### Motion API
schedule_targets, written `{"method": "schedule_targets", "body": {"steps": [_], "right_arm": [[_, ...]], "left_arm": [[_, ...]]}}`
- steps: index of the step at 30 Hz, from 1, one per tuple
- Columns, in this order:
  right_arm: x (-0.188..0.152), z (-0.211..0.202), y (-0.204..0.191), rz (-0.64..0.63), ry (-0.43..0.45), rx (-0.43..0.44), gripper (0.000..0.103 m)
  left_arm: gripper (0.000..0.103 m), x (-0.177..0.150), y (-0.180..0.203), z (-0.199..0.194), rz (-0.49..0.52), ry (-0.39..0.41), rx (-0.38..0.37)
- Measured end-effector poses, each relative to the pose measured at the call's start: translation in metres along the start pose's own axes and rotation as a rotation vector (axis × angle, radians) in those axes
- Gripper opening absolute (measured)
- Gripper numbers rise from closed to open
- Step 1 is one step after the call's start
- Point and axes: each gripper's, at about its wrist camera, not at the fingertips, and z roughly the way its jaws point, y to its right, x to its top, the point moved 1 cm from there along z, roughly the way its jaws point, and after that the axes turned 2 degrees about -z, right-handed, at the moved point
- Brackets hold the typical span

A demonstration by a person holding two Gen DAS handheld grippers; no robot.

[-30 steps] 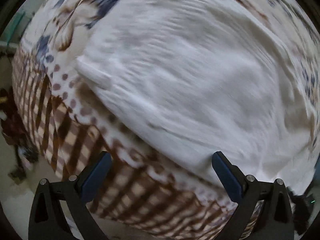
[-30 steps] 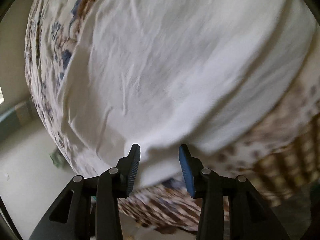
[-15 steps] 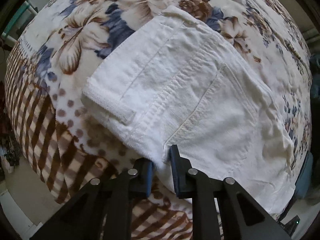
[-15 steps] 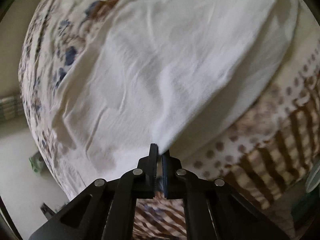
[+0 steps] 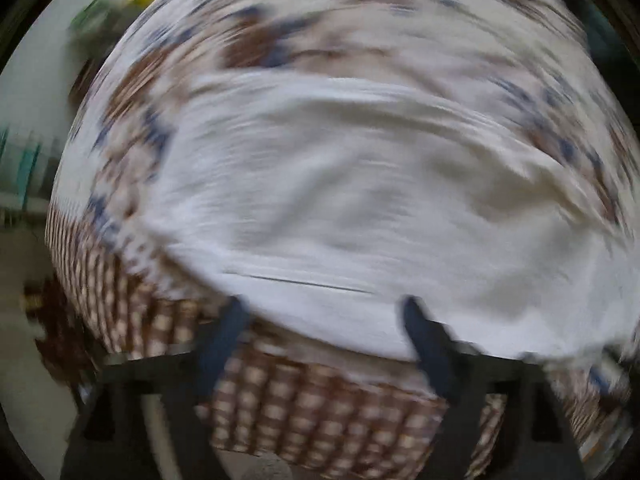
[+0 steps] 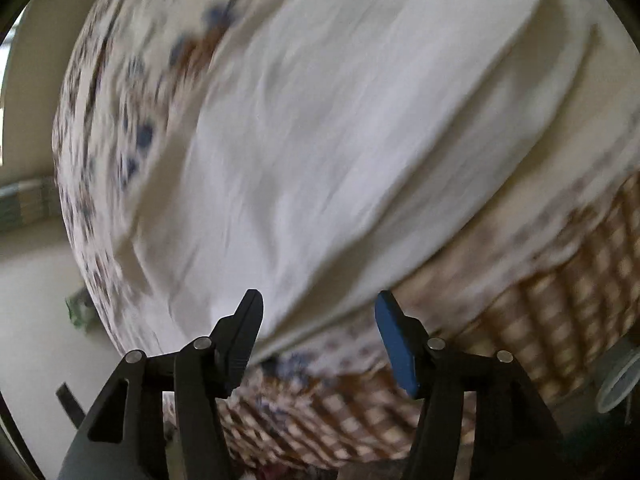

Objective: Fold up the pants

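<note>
Lying across the patterned blanket (image 5: 280, 412) near its checked edge, the white pants (image 5: 340, 200) look folded. Next, smooth the fold with light, level contact. The left gripper (image 5: 324, 344) and right gripper (image 6: 318, 328) have just been opening, holding nothing. Only the right view is sharp and shows a clear cup (image 6: 618, 380).

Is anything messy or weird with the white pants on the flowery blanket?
Nothing looks spilled or torn. The white pants lie in a folded stack on the flowery blanket, a bit wrinkled, with their near edge close to the blanket's checked border. Both pictures are blurry, so small flaws could hide. Both grippers, left and right, have just opened and hold nothing.
</note>
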Motion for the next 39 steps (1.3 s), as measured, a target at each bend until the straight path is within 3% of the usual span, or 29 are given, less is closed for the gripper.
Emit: {"method": "schedule_targets", "body": {"steps": [5,7,9,11,12,17,22,26,28,32,33,35,37,39], "right_arm": [[0.085,-0.065,0.089,0.121,0.15,-0.024,0.061],[0.116,-0.076,0.124,0.174,0.186,-0.026,0.061],[0.145,-0.074,0.155,0.208,0.166,-0.022,0.06],[0.165,-0.062,0.176,0.253,0.146,0.043,0.033],[0.171,-0.057,0.179,0.245,0.135,0.078,0.008],[0.161,-0.077,0.142,0.098,0.209,0.058,0.006],[0.138,-0.115,0.153,0.099,0.186,0.09,0.006],[0.137,-0.119,0.174,0.088,0.159,0.019,0.005],[0.14,-0.115,0.193,0.126,0.125,0.053,0.005],[0.156,-0.106,0.206,0.128,0.098,0.095,0.006],[0.158,-0.105,0.204,0.115,0.088,0.107,0.011],[0.157,-0.1,0.207,0.132,0.047,0.131,0.023],[0.154,-0.093,0.206,0.165,0.023,0.159,0.056],[0.148,-0.086,0.208,0.196,0.002,0.179,0.065]], "left_arm": [[0.096,-0.024,0.114,0.019,0.128,-0.065,-0.092],[0.096,-0.032,0.153,0.034,0.155,-0.102,-0.111],[0.096,-0.039,0.186,0.049,0.171,-0.136,-0.112],[0.096,-0.046,0.211,0.062,0.187,-0.167,-0.091],[0.096,-0.049,0.218,0.064,0.192,-0.173,-0.089],[0.096,-0.061,0.242,0.055,0.211,-0.18,-0.057],[0.096,-0.07,0.256,0.038,0.235,-0.184,-0.053],[0.096,-0.079,0.271,0.041,0.236,-0.205,-0.039],[0.096,-0.08,0.274,0.051,0.225,-0.221,-0.041],[0.096,-0.078,0.276,0.066,0.136,-0.259,-0.101],[0.096,-0.076,0.275,0.072,0.105,-0.275,-0.122],[0.096,-0.079,0.265,0.083,-0.031,-0.354,-0.226],[0.096,-0.086,0.26,0.093,-0.144,-0.412,-0.296],[0.095,-0.093,0.249,0.109,-0.247,-0.468,-0.363]]}}
